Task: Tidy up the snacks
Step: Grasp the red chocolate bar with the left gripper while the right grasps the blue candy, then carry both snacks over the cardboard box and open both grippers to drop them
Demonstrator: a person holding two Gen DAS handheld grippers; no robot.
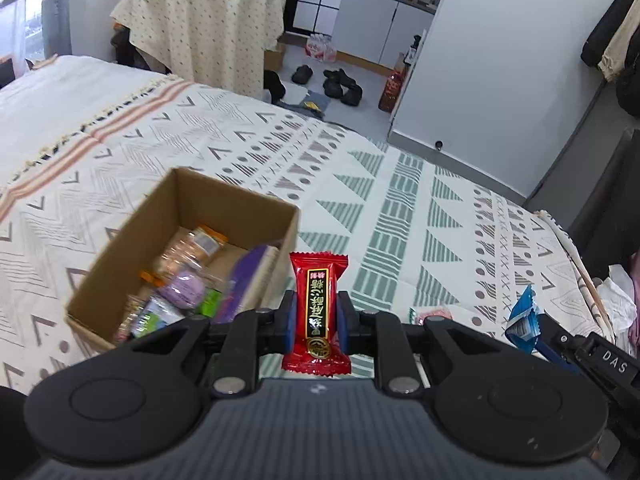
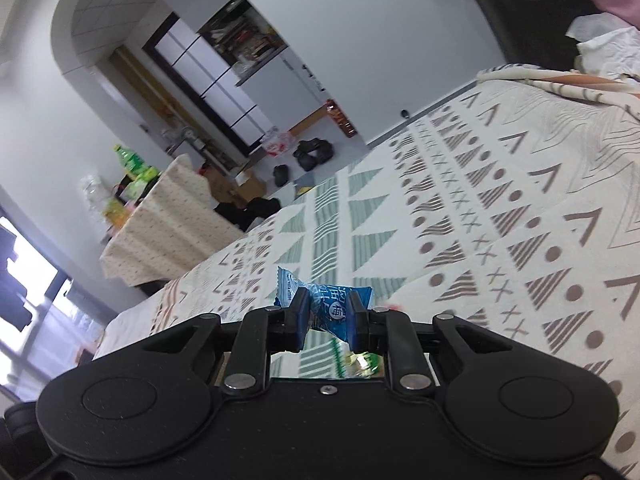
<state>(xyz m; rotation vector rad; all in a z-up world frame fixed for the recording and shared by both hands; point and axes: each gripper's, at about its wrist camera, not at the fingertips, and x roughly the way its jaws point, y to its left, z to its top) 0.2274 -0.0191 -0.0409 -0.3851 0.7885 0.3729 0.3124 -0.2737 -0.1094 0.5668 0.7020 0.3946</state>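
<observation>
My left gripper (image 1: 317, 306) is shut on a red snack packet (image 1: 318, 312) and holds it upright above the bed, just right of an open cardboard box (image 1: 120, 244) that holds several wrapped snacks (image 1: 184, 280). My right gripper (image 2: 329, 307) is shut on a blue snack packet (image 2: 326, 304) and holds it above the patterned bedspread (image 2: 500, 208). The blue packet (image 1: 524, 316) and the right gripper also show at the right edge of the left wrist view. A pink-wrapped snack (image 1: 434, 314) lies on the bed behind the left gripper's right finger.
The patterned bedspread (image 1: 360, 168) covers the bed. A cloth-covered table (image 1: 200, 24) with bottles and packets stands beyond the bed. Shoes (image 1: 340, 84) and a bottle (image 1: 392, 88) are on the floor. White crumpled cloth (image 1: 616, 300) lies at the bed's right edge.
</observation>
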